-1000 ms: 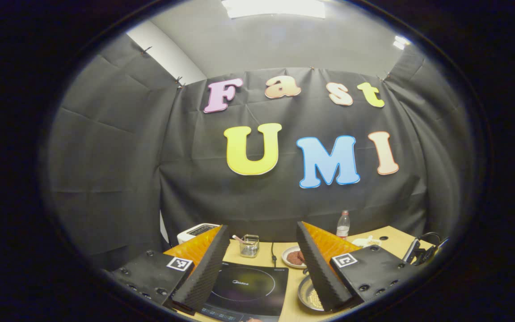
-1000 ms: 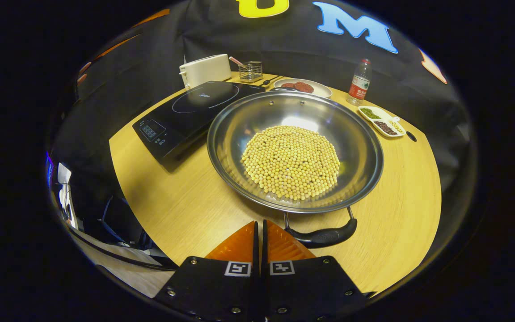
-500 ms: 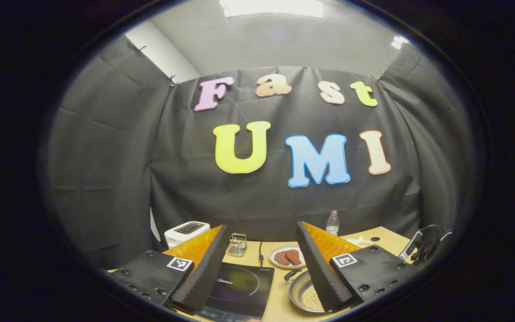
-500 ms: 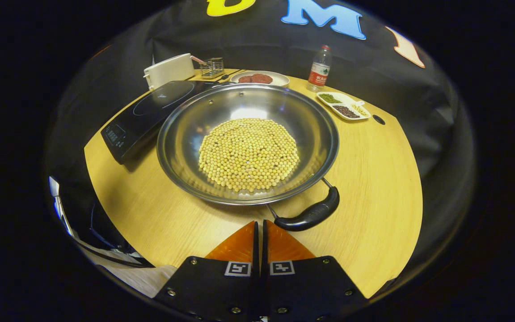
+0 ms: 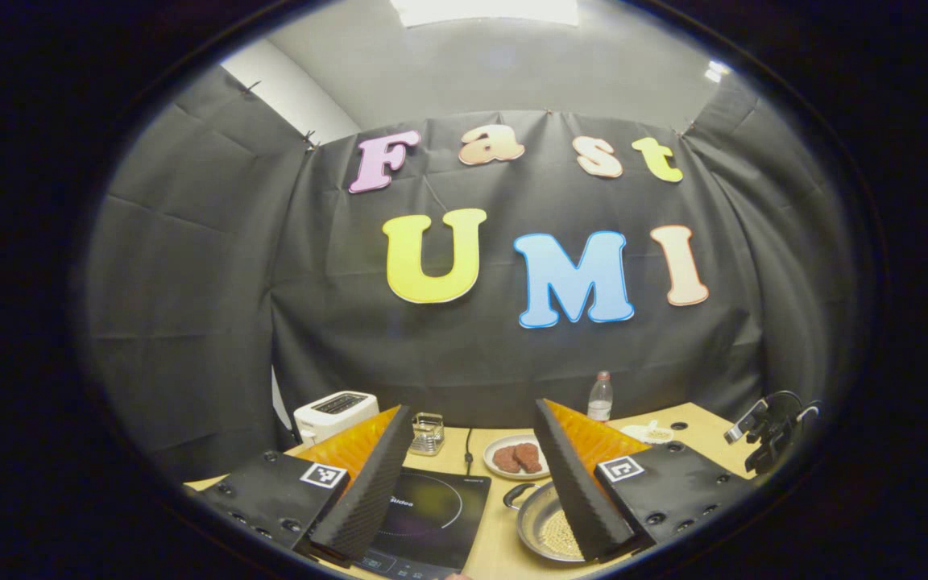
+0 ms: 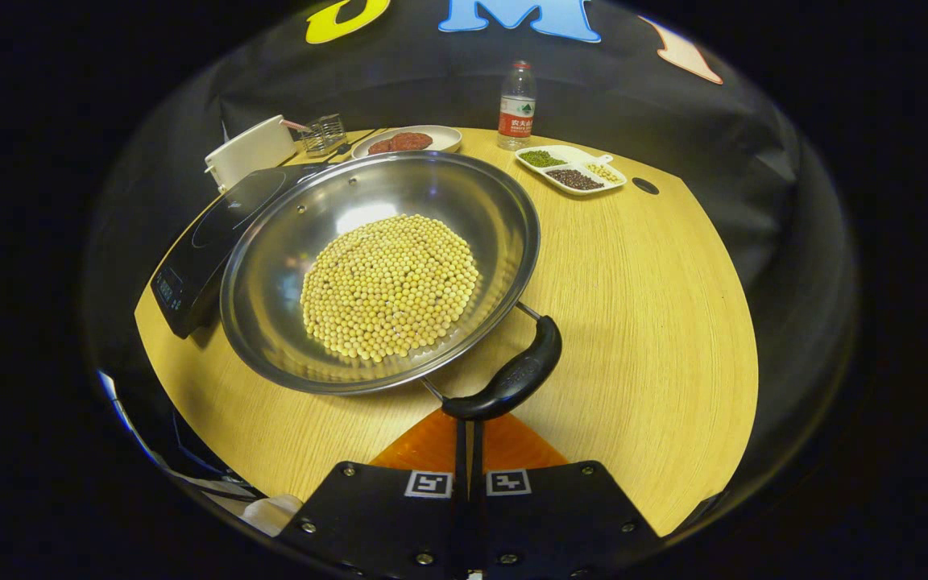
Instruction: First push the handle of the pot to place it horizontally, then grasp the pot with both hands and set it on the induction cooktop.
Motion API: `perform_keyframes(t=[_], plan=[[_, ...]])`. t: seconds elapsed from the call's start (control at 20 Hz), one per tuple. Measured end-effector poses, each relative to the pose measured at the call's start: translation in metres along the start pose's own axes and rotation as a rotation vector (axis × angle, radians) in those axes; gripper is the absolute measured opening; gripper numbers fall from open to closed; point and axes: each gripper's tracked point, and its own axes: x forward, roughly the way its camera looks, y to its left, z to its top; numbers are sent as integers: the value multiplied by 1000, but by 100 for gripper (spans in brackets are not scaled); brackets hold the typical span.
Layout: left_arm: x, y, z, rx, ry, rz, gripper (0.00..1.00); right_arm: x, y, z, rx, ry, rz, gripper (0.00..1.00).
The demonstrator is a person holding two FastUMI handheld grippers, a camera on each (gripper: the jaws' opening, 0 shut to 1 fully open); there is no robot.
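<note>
**Right tongs closed at the pot handle, left tongs wide above the table**

Right tongs [image 6: 467, 435] sit with their fingers pressed together, nothing between them, and the tips lie right at the lower end of the pot's black near handle [image 6: 512, 380]; whether they touch it I cannot tell. That handle runs on a slant, from the tips up and to the right. The pot [image 6: 271, 266], a wide steel wok holding a round heap of soybeans [image 6: 390, 283], stands on the round wooden table [image 6: 641, 322], towards its left side in the right gripper view, its far-left rim just beside or overlapping the black induction cooktop [image 6: 214, 234] at the table's left edge. Along the far edge stand a white toaster [image 6: 248, 151], a small wire basket [image 6: 325, 134], a plate of brown patties [image 6: 408, 141] and a plastic bottle [image 6: 517, 105]; near the far right edge lies a divided dish of beans and seeds [image 6: 570, 167].

Left tongs [image 5: 472, 475] are held wide apart and empty, raised above the table's near edge and aimed mostly at the booth wall. Between the fingers in the left gripper view show the cooktop [image 5: 432, 515], the pot [image 5: 540, 528] with its far handle, and the patties plate [image 5: 515, 457].
</note>
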Motion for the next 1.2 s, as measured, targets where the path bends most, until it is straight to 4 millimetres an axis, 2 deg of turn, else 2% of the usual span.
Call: perform_keyframes(t=[0.5,0.7,0.8,1.0,1.2], plan=[[11,9,-26,7,63,48,100,18,-28,47,127,-34,-32,4],[13,13,-36,22,85,66,98,23,-33,60,183,-65,-42,4],[13,14,-41,25,97,71,100,23,-37,63,198,-88,-52,4],[17,7,-57,39,128,59,98,10,-44,67,196,-141,-73,5],[27,-8,-82,41,175,23,100,-25,-50,86,209,-282,-81,5]])
